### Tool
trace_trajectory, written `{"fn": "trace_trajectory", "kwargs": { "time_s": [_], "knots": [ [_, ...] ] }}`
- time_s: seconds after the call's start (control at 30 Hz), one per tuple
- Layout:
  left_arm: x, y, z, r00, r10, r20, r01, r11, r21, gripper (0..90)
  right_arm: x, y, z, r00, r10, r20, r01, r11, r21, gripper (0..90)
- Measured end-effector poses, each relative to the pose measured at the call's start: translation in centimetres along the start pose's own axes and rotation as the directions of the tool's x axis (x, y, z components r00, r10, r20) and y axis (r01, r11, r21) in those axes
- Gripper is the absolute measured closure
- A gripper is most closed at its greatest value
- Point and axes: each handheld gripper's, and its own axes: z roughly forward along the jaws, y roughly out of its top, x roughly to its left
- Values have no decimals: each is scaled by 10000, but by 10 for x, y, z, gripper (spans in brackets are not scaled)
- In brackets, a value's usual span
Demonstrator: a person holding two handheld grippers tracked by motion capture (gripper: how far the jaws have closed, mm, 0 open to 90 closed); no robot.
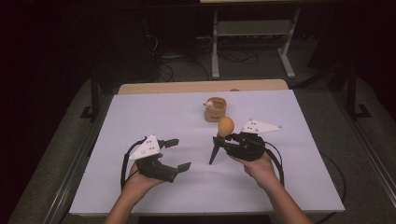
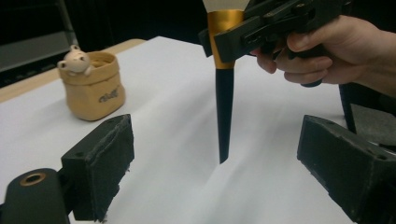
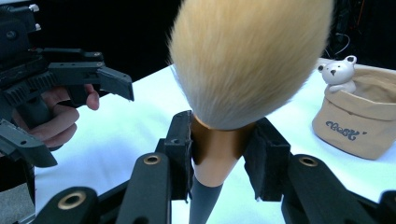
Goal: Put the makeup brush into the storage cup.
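Clamped by its gold ferrule in the right hand-held gripper (image 1: pixel 227 139), the makeup brush (image 1: pixel 220 140) was held upright, tip touching the tabletop (image 1: pixel 140 112), bristles kept clean. Beside it, the left hand-held gripper (image 1: pixel 176 154) was released and empty. Beyond them, the bear pouch (image 1: pixel 215 108) was left waiting.

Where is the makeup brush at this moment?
In the high view the makeup brush stands upright right of the table's middle, clamped at its gold collar by the right gripper, its tip on the white tabletop, just in front of the bear pouch.
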Motion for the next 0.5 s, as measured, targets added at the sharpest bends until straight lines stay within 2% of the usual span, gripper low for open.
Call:
{"fn": "trace_trajectory", "kwargs": {
  "time_s": [0.23,0.43,0.5],
  "knots": [
    [5,-15,-20,9996,-237,-151,230,9989,-402,101,-1,0,1,10000,-1,2,1,9999,119,632],
    [7,-27,-37,9983,-451,-356,412,9938,-1035,101,-3,0,1,9994,-273,199,269,9994,215,632],
    [8,-31,-40,9983,-460,-362,422,9941,-999,102,-5,0,1,9991,-339,269,333,9992,227,632]
  ]
}}
